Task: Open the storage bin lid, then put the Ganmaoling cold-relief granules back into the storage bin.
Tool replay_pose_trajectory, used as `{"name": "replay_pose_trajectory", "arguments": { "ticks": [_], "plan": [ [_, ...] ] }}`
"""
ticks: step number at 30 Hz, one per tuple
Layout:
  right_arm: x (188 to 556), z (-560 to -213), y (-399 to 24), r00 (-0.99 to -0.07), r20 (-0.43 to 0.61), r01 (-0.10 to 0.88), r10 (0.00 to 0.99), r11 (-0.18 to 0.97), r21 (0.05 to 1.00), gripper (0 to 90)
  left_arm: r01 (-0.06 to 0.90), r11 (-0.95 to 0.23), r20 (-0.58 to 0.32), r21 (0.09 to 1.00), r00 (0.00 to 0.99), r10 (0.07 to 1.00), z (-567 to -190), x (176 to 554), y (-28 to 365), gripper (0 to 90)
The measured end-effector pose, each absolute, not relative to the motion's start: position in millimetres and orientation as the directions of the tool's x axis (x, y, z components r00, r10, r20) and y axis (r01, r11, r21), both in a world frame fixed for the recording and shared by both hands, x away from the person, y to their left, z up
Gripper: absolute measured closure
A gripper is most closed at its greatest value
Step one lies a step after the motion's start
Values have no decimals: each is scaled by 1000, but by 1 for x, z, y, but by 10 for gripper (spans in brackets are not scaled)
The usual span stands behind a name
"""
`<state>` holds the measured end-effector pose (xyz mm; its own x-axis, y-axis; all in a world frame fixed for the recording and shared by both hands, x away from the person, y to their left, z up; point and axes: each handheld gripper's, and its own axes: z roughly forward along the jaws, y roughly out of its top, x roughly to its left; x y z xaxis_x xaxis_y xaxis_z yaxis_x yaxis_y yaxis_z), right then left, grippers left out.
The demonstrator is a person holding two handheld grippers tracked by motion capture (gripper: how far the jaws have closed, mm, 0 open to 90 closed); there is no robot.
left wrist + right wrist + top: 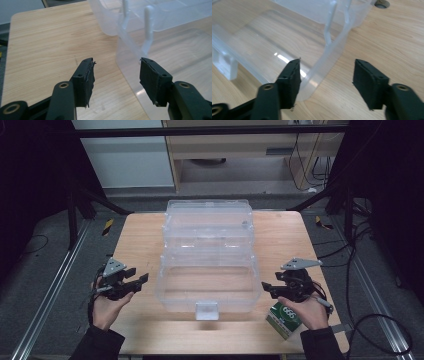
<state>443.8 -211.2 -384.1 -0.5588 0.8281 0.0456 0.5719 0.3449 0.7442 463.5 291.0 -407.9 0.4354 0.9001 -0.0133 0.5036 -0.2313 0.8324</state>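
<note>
A clear plastic tiered box (165,290) stands open in the middle of the wooden table (140,235), its upper trays stepped back and its front latch (206,310) facing me. My left gripper (140,276) hovers just left of the lowest tray, jaws open with nothing between them. In the left gripper view (117,72) the tray's wall (130,75) lies ahead of the gap. My right gripper (265,287) is at the box's right side, also open. In the right gripper view (327,75) the tray's corner (322,65) shows between the pads, which do not press it.
A small green and white carton (284,319) lies at the table's front right, beside my right hand. Bare wood runs along both sides of the box. Dark frame legs and cables surround the table on the floor.
</note>
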Motion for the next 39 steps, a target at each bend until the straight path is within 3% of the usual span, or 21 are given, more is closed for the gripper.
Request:
{"name": "replay_pose_trajectory", "arguments": {
  "ticks": [5,15,39],
  "plan": [
    [443,-380,-215,-566,-10,589,824,412,695,289,490,-200,-17,848,404,915,-409,465,298,410],
    [438,-371,-220,-589,-2,636,808,465,616,217,525,-183,-28,832,368,929,-417,471,312,357],
    [428,-388,-221,-637,8,706,771,579,408,113,564,-188,-28,804,352,936,-428,476,316,358]
  ]
}}
